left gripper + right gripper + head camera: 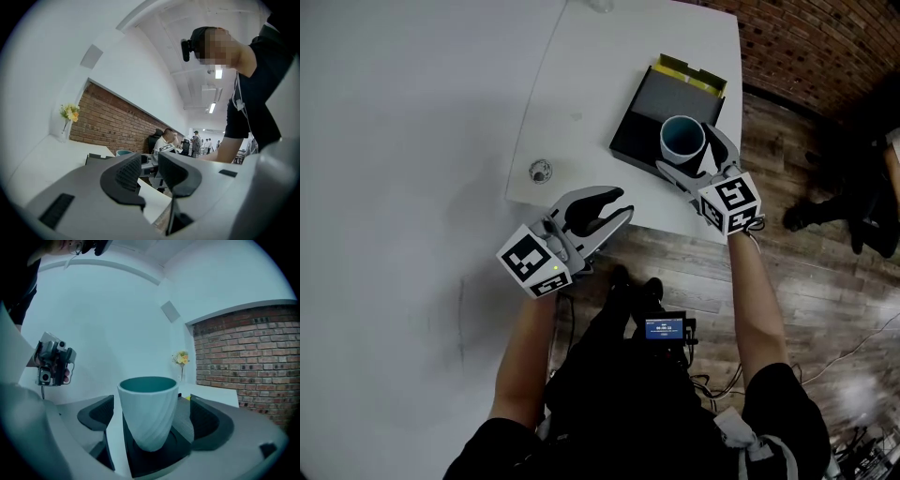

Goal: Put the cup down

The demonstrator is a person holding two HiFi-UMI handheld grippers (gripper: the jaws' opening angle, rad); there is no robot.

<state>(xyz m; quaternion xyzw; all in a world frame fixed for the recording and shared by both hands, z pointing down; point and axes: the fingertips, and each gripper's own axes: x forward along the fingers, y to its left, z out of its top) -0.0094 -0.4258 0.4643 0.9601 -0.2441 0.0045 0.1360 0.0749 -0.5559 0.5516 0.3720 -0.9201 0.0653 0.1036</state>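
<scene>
Teal-lined, pale-walled cup point(682, 137) stands upright on a dark box point(649, 111) near the right edge of the white desk point(581, 84). Right gripper point(694, 155) brackets it with jaws spread wide and a gap between each pad and the cup wall, so nothing is clamped. My reading: the cup's weight is on the box, and the wide spread lets the gripper back off without tipping it.

Left gripper point(626, 203) hangs off the desk's near edge, jaws slightly apart, nothing between them; idle, clear of the work.

Around: yellow flap point(694, 73) at the box's far end, small round fitting point(540, 171) in the desk, flower vase point(182, 361) far back, brick wall point(243, 348). The way back toward the person looks unobstructed.
</scene>
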